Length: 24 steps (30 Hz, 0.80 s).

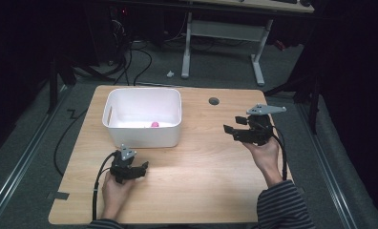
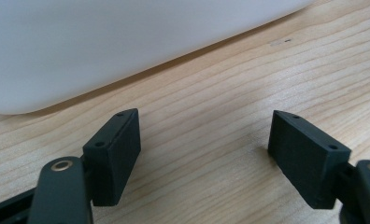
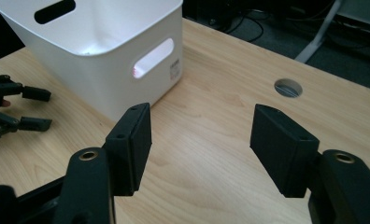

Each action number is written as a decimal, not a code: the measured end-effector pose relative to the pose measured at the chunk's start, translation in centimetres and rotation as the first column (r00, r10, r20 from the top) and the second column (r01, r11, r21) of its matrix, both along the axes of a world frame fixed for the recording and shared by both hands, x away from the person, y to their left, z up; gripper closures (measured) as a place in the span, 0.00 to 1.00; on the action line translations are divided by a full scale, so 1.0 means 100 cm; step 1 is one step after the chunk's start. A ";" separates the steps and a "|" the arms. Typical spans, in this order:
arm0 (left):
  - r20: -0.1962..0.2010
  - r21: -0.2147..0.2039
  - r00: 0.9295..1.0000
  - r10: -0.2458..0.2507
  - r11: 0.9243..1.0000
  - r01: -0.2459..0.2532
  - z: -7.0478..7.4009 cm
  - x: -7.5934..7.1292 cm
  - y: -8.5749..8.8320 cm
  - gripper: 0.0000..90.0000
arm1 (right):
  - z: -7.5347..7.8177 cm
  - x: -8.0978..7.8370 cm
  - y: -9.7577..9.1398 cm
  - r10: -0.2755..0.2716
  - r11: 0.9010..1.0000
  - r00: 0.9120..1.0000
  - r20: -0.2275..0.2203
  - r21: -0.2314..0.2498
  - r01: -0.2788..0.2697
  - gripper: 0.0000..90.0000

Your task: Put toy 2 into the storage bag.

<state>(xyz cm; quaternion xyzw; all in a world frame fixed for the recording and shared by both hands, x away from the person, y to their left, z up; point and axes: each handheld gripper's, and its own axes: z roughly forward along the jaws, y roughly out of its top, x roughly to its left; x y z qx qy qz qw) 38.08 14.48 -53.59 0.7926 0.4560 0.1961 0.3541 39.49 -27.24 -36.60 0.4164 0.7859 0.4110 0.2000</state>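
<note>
A white plastic bin (image 1: 144, 136) stands on the far left part of the wooden table (image 1: 201, 162). A small pink object (image 1: 154, 124) lies inside it at the bottom. My left gripper (image 1: 144, 167) rests low on the table just in front of the bin, and its jaws (image 2: 204, 140) stand apart over bare wood with the bin wall (image 2: 103, 46) right ahead. My right gripper (image 1: 227, 130) is held above the table's right side and points left toward the bin (image 3: 103, 70). Its jaws (image 3: 202, 140) are open with nothing between them.
A round cable hole (image 1: 214, 101) sits in the tabletop to the right of the bin. The left gripper's jaw tips (image 3: 36, 109) show at the left edge of the right gripper view. Desk legs and cables lie on the dark floor beyond the table.
</note>
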 end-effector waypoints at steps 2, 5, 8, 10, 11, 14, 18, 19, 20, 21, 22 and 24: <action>0.000 0.000 1.000 0.000 1.000 0.000 0.000 0.000 0.000 0.28 | -0.001 -0.007 -0.006 -0.015 1.000 1.000 0.013 0.005 0.015 0.43; 0.000 0.000 1.000 0.001 1.000 -0.001 0.000 0.000 0.000 0.28 | -0.004 -0.014 -0.016 -0.030 0.999 1.000 0.009 0.018 0.030 0.43; -0.001 0.001 1.000 -0.001 1.000 0.001 0.000 0.000 0.000 0.28 | -0.008 -0.022 -0.027 -0.045 0.997 0.999 0.012 0.059 0.044 0.43; 0.000 0.001 1.000 0.000 1.000 0.000 0.000 0.000 0.000 0.28 | -0.012 -0.026 -0.035 -0.069 0.996 0.998 0.009 0.063 0.068 0.43; -0.001 0.000 1.000 -0.001 1.000 0.001 0.000 0.000 0.000 0.28 | -0.013 -0.028 -0.038 -0.080 0.995 0.997 0.021 0.065 0.078 0.43; -0.001 0.000 1.000 -0.001 1.000 0.001 0.000 0.000 0.000 0.28 | -0.018 -0.034 -0.044 -0.095 0.993 0.995 0.016 0.074 0.093 0.43; -0.001 -0.001 1.000 0.000 1.000 0.000 0.000 0.000 0.000 0.28 | -0.028 -0.042 -0.050 -0.117 0.991 0.993 0.015 0.075 0.115 0.43; -0.001 0.000 1.000 0.000 1.000 0.000 0.000 0.000 0.000 0.28 | -0.030 -0.044 -0.052 -0.120 0.990 0.993 0.016 0.079 0.119 0.43; -0.001 0.000 1.000 0.000 1.000 0.000 0.000 0.000 0.000 0.28 | -0.033 -0.046 -0.053 -0.126 0.989 0.992 0.014 0.085 0.124 0.43; -0.001 0.000 1.000 0.000 1.000 0.000 0.000 0.000 0.000 0.28 | -0.036 -0.048 -0.054 -0.131 0.988 0.991 0.011 0.086 0.130 0.43; -0.001 0.001 1.000 0.000 1.000 0.000 0.000 0.000 0.000 0.28 | -0.040 -0.050 -0.056 -0.135 0.987 0.991 0.012 0.090 0.134 0.43; -0.001 0.001 1.000 0.000 1.000 0.000 0.000 0.000 0.000 0.28 | -0.044 -0.052 -0.057 -0.138 0.986 0.990 0.007 0.094 0.137 0.43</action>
